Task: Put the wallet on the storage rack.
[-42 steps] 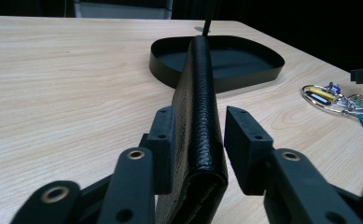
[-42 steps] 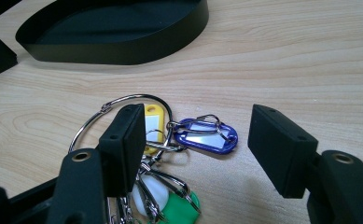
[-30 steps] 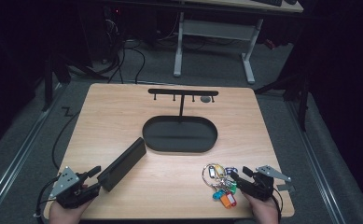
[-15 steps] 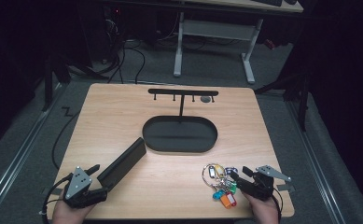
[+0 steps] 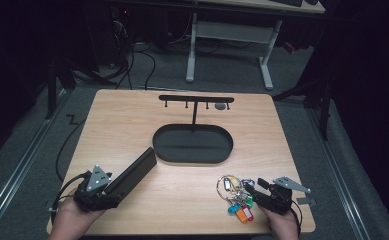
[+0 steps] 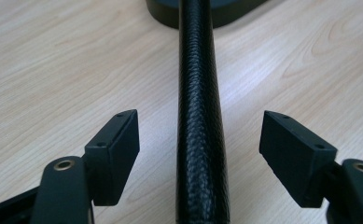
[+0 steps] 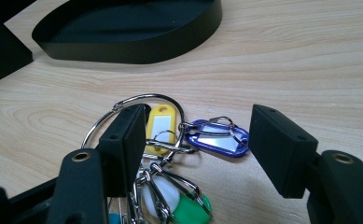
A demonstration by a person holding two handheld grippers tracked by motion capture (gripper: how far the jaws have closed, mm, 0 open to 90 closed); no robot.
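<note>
Pale wooden table (image 5: 132,120), dark room around it. Left gripper (image 6: 200,140) has just been opening its jaws, now spread wide either side of a long black textured leather case (image 6: 198,116), not touching. Right gripper (image 7: 193,140) sits open over a bunch of colourful key tags on a metal ring (image 7: 170,140) near the black oval tray (image 5: 192,144).

On your light wooden desk (image 5: 132,125), the black oval tray (image 5: 192,143) sits in the middle, and the black T-shaped hook rack (image 5: 196,99) rises from its far side. The long black textured case (image 5: 132,172) lies to the tray's near left, its far end close to the tray's rim and its near end between the jaws of your left hand-held gripper (image 5: 113,194). The bunch of tagged keys on metal rings (image 5: 236,195) lies to the tray's near right, just in front of your right hand-held gripper (image 5: 252,193).
</note>
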